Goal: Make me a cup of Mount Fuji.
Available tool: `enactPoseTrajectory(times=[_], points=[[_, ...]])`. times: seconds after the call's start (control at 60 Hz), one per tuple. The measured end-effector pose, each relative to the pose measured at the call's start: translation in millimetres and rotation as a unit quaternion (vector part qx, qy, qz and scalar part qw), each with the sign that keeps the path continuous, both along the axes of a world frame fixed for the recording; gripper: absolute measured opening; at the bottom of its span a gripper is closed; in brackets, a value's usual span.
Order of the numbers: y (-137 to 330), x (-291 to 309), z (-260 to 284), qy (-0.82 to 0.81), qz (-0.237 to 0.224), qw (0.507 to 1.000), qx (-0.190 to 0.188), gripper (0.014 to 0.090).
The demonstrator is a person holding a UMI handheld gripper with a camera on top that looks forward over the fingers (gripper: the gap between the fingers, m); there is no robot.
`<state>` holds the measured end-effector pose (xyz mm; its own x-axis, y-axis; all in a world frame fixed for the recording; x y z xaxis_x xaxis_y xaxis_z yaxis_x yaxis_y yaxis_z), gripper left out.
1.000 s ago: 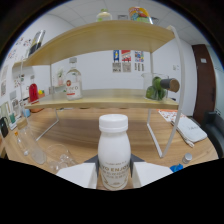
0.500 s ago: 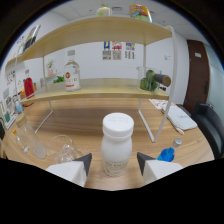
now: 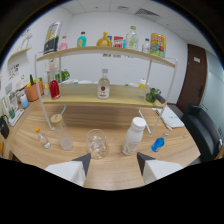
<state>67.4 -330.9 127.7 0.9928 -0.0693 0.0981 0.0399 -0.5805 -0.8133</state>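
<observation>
Gripping: nothing; the two pale fingers of the gripper (image 3: pixel 113 162) stand spread apart, with bare wooden table (image 3: pixel 115 172) showing in the gap between them.
White bottle: a white plastic bottle with a white cap (image 3: pixel 133 136) stands upright on the table just beyond the fingers, nearer the right-hand one, and touches neither finger.
Glass: a clear, stubby drinking glass (image 3: pixel 97 143) stands beside the bottle, beyond the left finger; its contents are too unclear to name.
Blue item: a small blue bottle-like thing (image 3: pixel 158 144) sits near the white bottle, on the side away from the glass.
Other glassware: a tall clear glass (image 3: pixel 63 138) and a small clear bottle with a yellow cap (image 3: pixel 42 138) stand further out past the left finger.
Shelf: a two-tier wooden shelf on white legs (image 3: pixel 107 95) rises behind the table things.
Lower tier: a clear bottle with a red label (image 3: pixel 103 85) stands about mid-shelf, a red bottle (image 3: pixel 54 88) towards one end, and a green plant (image 3: pixel 152 95) towards the other.
Top tier: a row of coloured bottles and cartons (image 3: pixel 105 40) is lined up along it, too small to tell apart.
</observation>
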Motion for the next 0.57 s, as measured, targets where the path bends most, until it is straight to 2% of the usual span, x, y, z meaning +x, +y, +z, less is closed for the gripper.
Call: enactPoseTrajectory(times=[0.25,0.567], points=[[-12.9,-38.2,2.9,-0.003,0.017,1.000,-0.003,0.0855],[-15.1,-38.5,6.1,-0.007,0.013,1.000,-0.005,0.0855]])
